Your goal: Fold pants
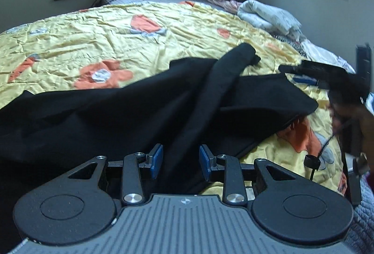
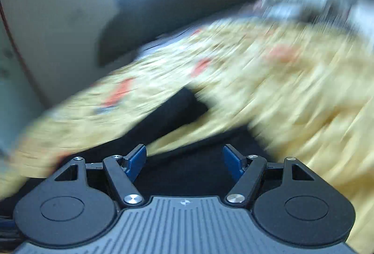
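The black pants [image 1: 140,109] lay rumpled across the bed [image 1: 70,43], one leg thrown toward one o'clock. The left hand-held gripper [image 1: 180,160] stood narrowly parted, empty; the right hand-held gripper [image 2: 184,162] gaped wide, holding nothing, probably freed to regrip.

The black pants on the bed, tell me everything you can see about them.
The black pants are plain, matte, soft-looking fabric, lying rumpled across a yellow floral bedspread, not yet folded neatly. One long strip, seemingly a leg, drapes diagonally over the rest, its end toward the pillows. An edge at the right lifts slightly off the cover. The left gripper sits low over them, jaws apart with that strip between the pads, not visibly pinched. The blurred right wrist view shows dark cloth under the open right gripper.
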The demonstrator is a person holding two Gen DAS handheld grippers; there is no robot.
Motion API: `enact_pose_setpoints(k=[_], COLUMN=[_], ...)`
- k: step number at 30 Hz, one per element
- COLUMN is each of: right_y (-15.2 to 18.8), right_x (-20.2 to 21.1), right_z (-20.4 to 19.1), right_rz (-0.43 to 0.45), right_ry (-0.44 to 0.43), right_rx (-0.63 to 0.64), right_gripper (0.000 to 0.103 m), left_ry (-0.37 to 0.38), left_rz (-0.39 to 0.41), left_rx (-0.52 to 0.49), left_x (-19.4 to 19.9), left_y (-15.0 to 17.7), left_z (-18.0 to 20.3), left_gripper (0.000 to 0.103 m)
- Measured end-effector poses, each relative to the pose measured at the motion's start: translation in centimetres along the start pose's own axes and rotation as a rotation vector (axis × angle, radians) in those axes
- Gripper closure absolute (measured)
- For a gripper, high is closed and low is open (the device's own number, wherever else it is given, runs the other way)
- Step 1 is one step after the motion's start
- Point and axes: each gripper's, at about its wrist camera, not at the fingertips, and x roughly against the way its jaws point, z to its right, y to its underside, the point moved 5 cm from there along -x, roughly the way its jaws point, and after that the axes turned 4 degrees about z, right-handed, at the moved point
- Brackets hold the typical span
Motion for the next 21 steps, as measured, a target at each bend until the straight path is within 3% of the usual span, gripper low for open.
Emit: enact_pose_setpoints(k=[2,5,7,8,10,12,16,21], right_y=[-0.8,-0.9,-0.2,0.0,-0.2,-0.5,-1.9,-1.1], right_x=[-1.6,-4.2,-5.3,-5.4,-5.1,-4.9,-5.2,-7.9], right_z=[1.1,1.9,2.0,2.0,1.9,1.5,1.6,0.9], right_rz=[-0.023,-0.136,-0.195,-0.197,-0.189,-0.162,-0.075,-0.091], right_ry=[0.098,0.066,0.000,-0.012,-0.033,-0.033,0.059,0.130], right_rx=[0.152,0.214,0.186,0.190,0.222,0.245,0.325,0.443], right_gripper=[0.031,0.032,0.058,0.062,0.090,0.093,0.094,0.094], left_ry=[-0.004,-0.010,-0.014,-0.013,-0.007,-0.013,-0.012,-0.011], left_rz=[0.000,0.013,0.014,0.010,0.002,0.002,0.006,0.011], left_rx=[-0.009,-0.032,-0.035,-0.029,-0.021,-0.027,-0.039,-0.056], left_x=[-0.1,-0.4,-0.7,-0.9,-1.2,-1.5,-2.0,-2.5], left_y=[-0.1,-0.6,-0.9,-0.9,-0.9,-1.0,-1.3,-1.3], left_z=[0.2,0.4,0.7,0.7,0.7,0.9,1.4,2.2], left_gripper=[0.065,0.063,0.062,0.061,0.060,0.058,0.057,0.057])
